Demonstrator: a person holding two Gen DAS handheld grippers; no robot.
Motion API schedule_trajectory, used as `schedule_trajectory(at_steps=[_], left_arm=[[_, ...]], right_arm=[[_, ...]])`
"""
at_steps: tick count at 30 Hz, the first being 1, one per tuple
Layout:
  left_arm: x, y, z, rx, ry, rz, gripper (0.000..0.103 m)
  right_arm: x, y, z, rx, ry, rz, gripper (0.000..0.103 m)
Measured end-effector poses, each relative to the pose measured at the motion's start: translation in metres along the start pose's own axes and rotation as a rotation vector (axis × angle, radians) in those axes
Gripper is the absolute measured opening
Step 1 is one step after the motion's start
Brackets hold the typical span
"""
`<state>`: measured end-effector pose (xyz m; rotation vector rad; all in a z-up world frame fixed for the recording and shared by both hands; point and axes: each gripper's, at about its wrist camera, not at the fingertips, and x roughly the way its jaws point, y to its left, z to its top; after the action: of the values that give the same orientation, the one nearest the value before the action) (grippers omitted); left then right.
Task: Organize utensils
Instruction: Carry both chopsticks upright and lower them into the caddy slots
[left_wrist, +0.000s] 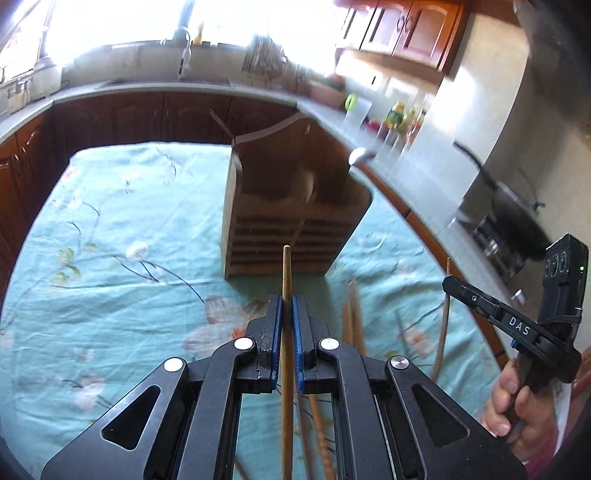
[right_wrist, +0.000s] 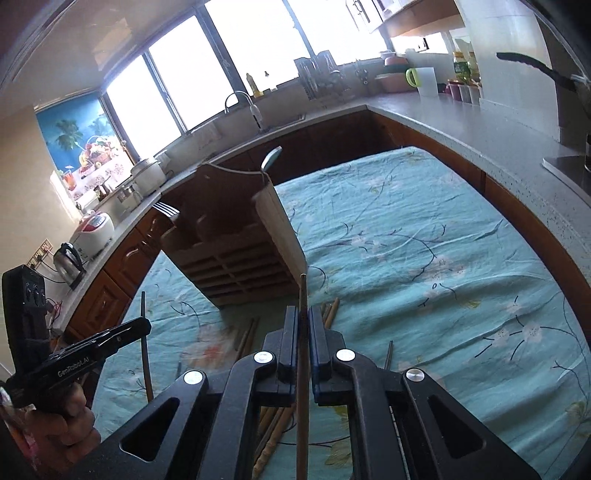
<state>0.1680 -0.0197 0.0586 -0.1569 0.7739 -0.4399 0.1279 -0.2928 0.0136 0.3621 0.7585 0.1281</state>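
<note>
Both jaws pinch chopsticks above floral tablecloth (left_wrist: 122, 206) in a wood-cabinet kitchen.

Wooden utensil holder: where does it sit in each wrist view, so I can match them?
Left wrist: the wooden utensil holder stands at centre, just beyond the chopstick in the left gripper.
Right wrist: holder sits left of centre, a fork poking out.
Shared landmark: the floral tablecloth.

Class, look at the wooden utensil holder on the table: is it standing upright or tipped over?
Upright. The wooden utensil holder stands on its base on the tablecloth, with a fork and spoon sticking up from it.
</note>
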Motion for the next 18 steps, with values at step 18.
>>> schedule_trajectory(at_steps=[18], left_arm=[[-0.064, -0.016, 0.030, 0.012, -0.200, -0.010, 0.005]], right_arm=[[-0.065, 0.032, 0.042, -0.051, -0.189, 0.067, 0.005]])
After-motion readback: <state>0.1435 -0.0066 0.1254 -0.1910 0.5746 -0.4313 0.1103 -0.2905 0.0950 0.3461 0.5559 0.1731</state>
